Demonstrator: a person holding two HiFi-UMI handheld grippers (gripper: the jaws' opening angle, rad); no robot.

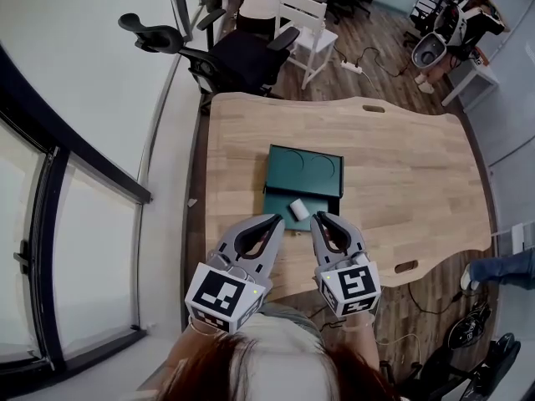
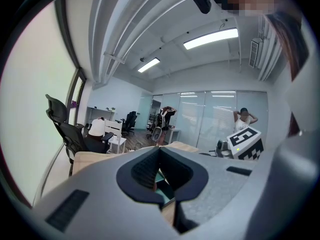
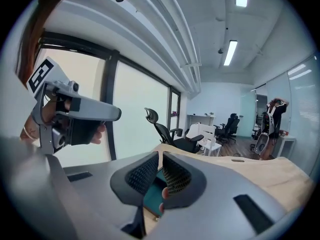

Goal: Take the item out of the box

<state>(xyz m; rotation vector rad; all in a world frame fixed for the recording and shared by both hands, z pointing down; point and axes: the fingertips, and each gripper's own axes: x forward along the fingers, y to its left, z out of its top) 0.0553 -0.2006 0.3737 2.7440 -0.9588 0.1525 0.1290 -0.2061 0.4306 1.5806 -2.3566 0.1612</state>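
Nearest me, my left gripper (image 1: 274, 221) and my right gripper (image 1: 320, 219) hover side by side over the near edge of the counter (image 1: 401, 165). Both pairs of fingers are drawn together at the tips with nothing between them.

Just beyond the fingertips sits the open green box (image 1: 272, 205). The item (image 1: 298, 210), a small white piece, rests in its near half, closer to my right gripper. The lid (image 1: 306, 170) lies flat on the far side, touching the box.

The item looks short and stubby. Its long axis appears to run from near-left to far-right, at a slant to the box walls, though it is too small to settle its form.

The step in hand, as I judge it, is the reach. To do it well, I should spread the right fingers before descending and turn them to close across the item's short side. I should come straight down clear of the box's near wall. The left gripper can steady the box rim if it shifts.
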